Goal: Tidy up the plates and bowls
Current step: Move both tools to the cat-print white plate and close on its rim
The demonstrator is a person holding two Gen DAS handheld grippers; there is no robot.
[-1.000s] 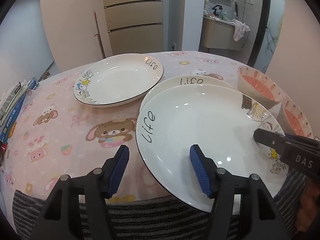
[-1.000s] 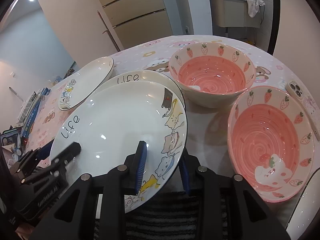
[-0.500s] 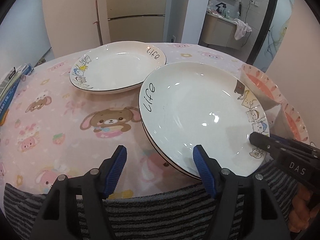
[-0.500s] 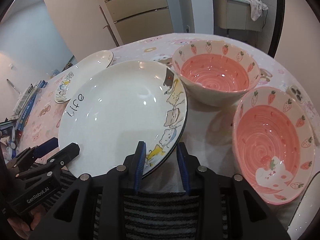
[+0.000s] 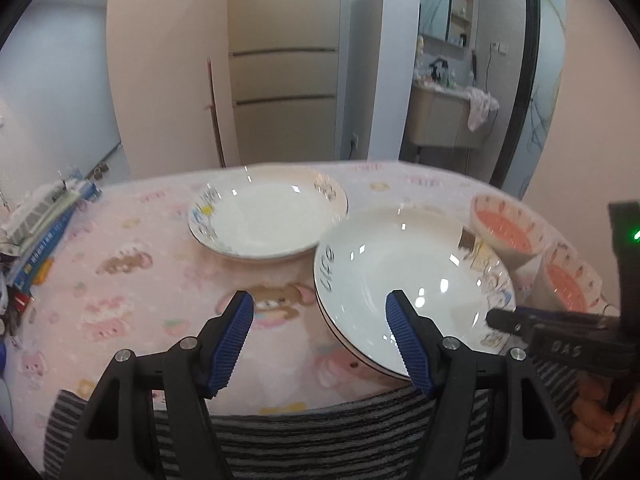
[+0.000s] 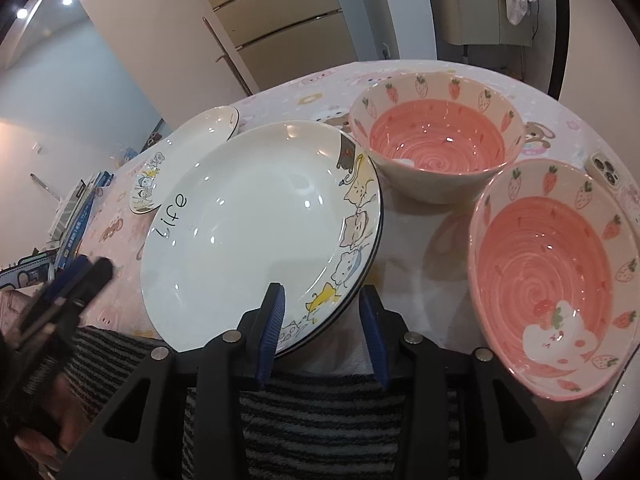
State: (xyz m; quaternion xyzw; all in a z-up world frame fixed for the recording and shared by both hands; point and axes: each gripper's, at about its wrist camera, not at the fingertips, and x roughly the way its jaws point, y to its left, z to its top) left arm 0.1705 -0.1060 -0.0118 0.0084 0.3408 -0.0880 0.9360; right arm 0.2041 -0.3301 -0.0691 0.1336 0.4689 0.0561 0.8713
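Note:
Two white "Life" plates lie stacked (image 6: pixel 256 224) at the table's near edge; the stack also shows in the left wrist view (image 5: pixel 404 280). A third white plate (image 5: pixel 268 220) lies farther back, also in the right wrist view (image 6: pixel 188 152). Two pink strawberry bowls stand right of the stack, one far (image 6: pixel 436 144) and one near (image 6: pixel 548 256). My right gripper (image 6: pixel 324 320) is open, its jaws either side of the stack's near rim without holding it. My left gripper (image 5: pixel 320 340) is open and empty, just left of the stack.
The round table (image 5: pixel 132 280) has a pink cartoon cloth. Books and boxes (image 5: pixel 44 236) lie at its left edge. A phone (image 6: pixel 608 168) lies at the far right beside the near bowl. A striped cloth (image 6: pixel 320 420) hangs at the near edge.
The top plate was set down squarely onto the lower plate. My right gripper let go of its rim and opened. My left gripper drew back and tilted up.

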